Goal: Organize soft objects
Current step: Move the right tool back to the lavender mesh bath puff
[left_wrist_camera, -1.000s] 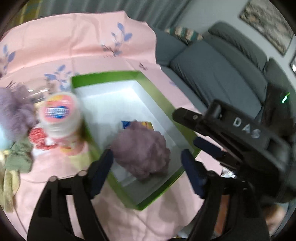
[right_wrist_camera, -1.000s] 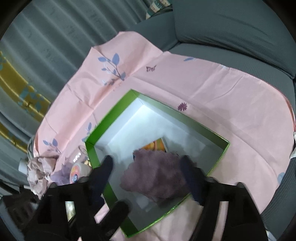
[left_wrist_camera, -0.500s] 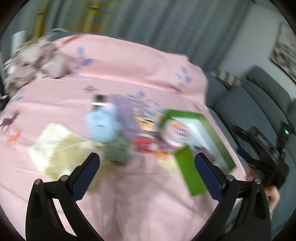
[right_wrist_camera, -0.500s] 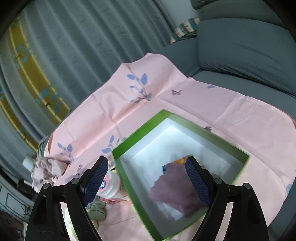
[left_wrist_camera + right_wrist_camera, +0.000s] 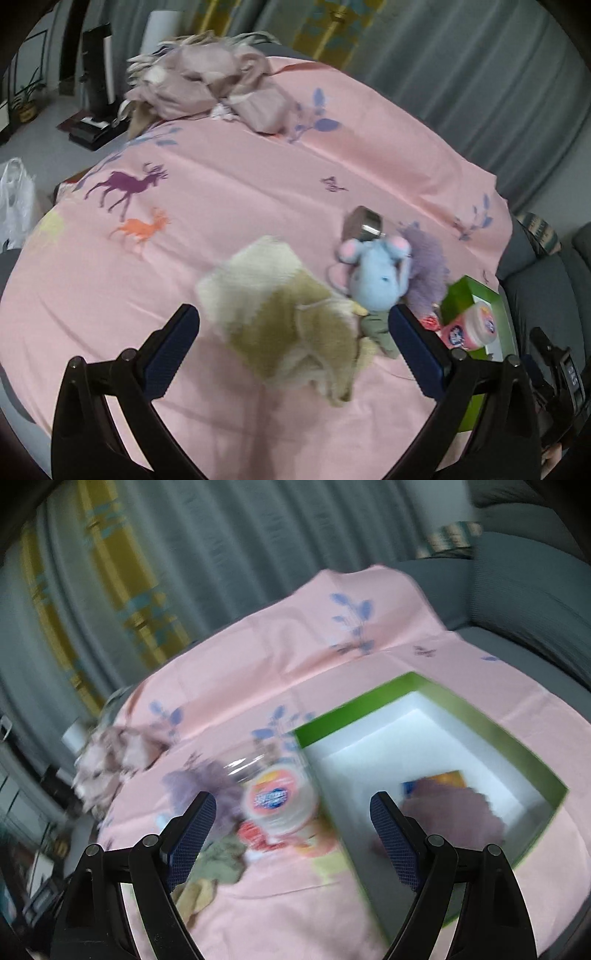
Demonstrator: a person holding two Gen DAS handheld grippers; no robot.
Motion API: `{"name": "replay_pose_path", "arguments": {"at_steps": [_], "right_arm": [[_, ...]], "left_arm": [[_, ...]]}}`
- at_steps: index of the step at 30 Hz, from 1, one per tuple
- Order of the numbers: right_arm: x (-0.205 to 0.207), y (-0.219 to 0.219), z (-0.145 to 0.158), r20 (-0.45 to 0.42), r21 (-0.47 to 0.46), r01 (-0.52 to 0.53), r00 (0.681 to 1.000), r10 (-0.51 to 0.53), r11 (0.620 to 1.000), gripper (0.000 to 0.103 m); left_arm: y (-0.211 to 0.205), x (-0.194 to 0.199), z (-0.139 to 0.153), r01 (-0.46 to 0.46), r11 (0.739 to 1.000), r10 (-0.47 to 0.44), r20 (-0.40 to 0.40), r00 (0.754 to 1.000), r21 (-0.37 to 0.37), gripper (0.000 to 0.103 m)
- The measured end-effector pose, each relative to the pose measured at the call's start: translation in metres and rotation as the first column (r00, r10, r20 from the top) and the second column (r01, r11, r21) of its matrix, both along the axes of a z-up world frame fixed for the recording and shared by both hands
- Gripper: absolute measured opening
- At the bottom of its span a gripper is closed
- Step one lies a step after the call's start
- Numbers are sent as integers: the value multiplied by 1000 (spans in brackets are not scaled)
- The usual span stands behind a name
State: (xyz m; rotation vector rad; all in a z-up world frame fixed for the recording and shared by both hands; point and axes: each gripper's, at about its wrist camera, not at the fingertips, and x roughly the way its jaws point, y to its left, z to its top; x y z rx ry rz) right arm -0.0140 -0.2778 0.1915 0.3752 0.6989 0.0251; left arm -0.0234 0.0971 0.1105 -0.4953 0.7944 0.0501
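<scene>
In the left wrist view my left gripper (image 5: 291, 321) is open wide above a beige and white fluffy cloth (image 5: 280, 317) that lies on the pink sheet. Its pads do not touch the cloth. Right of the cloth sit a blue plush mouse (image 5: 380, 280), a purple fluffy piece (image 5: 428, 266) and a green cloth (image 5: 376, 332). In the blurred right wrist view my right gripper (image 5: 291, 812) is open and holds nothing, hovering over a jar with a pink lid (image 5: 280, 801). Another purple fluffy piece (image 5: 450, 812) lies inside the green box (image 5: 369, 705).
A jar with a pink lid (image 5: 469, 328) stands by the green box (image 5: 476, 295). A metal cylinder (image 5: 364, 225) lies behind the mouse. A heap of mauve fabric (image 5: 207, 85) sits at the sheet's far edge. A grey sofa (image 5: 535, 590) borders the right side.
My left gripper swung left from the box to the beige cloth and its jaws widened. The right gripper pulled back from the box. The purple piece between the jaws now lies free in the box.
</scene>
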Motion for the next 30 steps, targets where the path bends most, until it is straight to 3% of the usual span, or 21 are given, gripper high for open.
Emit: {"name": "replay_pose_path", "arguments": {"at_steps": [4,11,13,15,20,22,24,25,30], "right_arm": [[5,22,5,-23,-7,-100,995,100,995,86],[44,79,12,-88,94,-307,945,315,947,86],[62,98,9,-116,56,-316,940,320,947,81],[80,113,2,-157,-8,-292,945,288,956,74],[114,132,-28,-254,-40,-272,934,253,962,60],[121,137,-40,-284,-86,-264,931,230,961,46],[126,138,-49,-303,-91,-264,926,226,960,17],[126,138,-52,-304,-87,-270,924,232,959,13],[106,138,-30,-226,-109,-313,932,283,944,8]], "left_arm": [[16,-6,-6,-26,997,25,-17,1000,-67,102],[16,1,-10,-12,1000,11,-35,999,-19,101],[14,2,-12,-9,1000,9,-40,999,-1,101],[13,4,-14,4,1000,-4,-53,999,3,101],[16,4,-15,4,1000,-4,-53,999,-6,101],[18,4,-15,0,1000,0,-54,999,-5,101],[20,5,-16,-4,1000,3,-59,998,-6,101],[21,6,-17,-5,1000,4,-62,998,-7,101],[23,6,-17,-8,1000,7,-64,998,-13,101]]}}
